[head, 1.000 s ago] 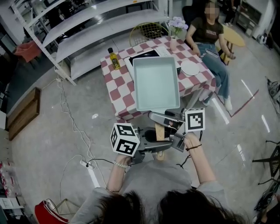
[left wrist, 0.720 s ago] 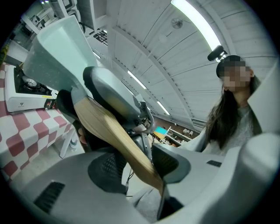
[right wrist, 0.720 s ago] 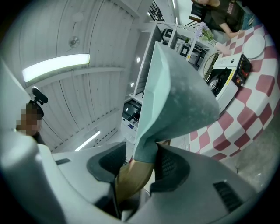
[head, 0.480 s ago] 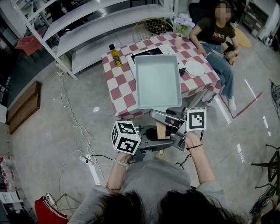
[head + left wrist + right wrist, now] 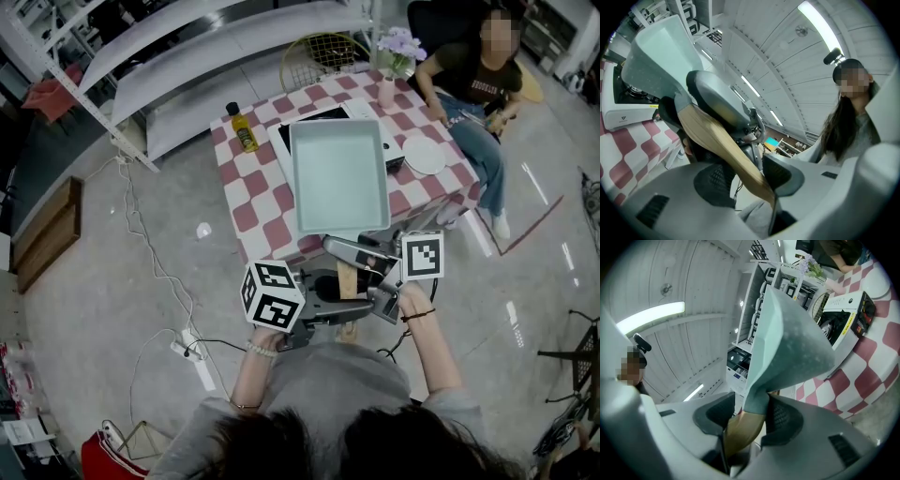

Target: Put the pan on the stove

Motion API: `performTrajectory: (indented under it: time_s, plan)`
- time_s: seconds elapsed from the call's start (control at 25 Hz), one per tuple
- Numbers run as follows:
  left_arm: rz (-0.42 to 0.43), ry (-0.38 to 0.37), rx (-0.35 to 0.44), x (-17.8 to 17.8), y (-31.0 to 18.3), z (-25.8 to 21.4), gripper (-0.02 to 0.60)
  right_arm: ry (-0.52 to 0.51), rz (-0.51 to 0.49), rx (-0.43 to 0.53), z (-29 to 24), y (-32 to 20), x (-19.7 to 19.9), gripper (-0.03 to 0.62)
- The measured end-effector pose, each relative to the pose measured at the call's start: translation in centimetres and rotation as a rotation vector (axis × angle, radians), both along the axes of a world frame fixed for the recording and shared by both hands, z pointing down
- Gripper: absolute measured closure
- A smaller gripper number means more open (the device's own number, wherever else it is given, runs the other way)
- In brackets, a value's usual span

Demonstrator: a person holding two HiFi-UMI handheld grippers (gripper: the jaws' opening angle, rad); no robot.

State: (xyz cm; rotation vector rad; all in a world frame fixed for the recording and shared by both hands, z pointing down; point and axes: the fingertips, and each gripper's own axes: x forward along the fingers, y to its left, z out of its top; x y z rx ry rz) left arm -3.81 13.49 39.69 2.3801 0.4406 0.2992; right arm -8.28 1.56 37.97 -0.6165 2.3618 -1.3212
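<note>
Left claw (image 5: 330, 307) and right claw (image 5: 354, 255) both clamp the wooden handle (image 5: 348, 281) of the pan (image 5: 339, 175), held level above the bench (image 5: 246, 183), near the stove (image 5: 315, 118)

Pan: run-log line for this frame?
pan: held aloft near stove, not set down | left gripper: shut on handle | right gripper: shut on handle

Elbows bent, forearms close — left gripper (image 5: 330, 305) and right gripper (image 5: 339, 253) face each other, both clamped on the pan handle (image 5: 347, 281).
</note>
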Motion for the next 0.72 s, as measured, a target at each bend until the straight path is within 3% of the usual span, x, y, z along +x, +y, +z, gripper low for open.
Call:
performTrajectory:
  time_s: [0.72]
  plan:
    - [0.031,-0.007,0.003,1.7,-7.3,-0.2,0.390,0.015,0.012,0.014,-0.4,-7.5,1.9,0.404]
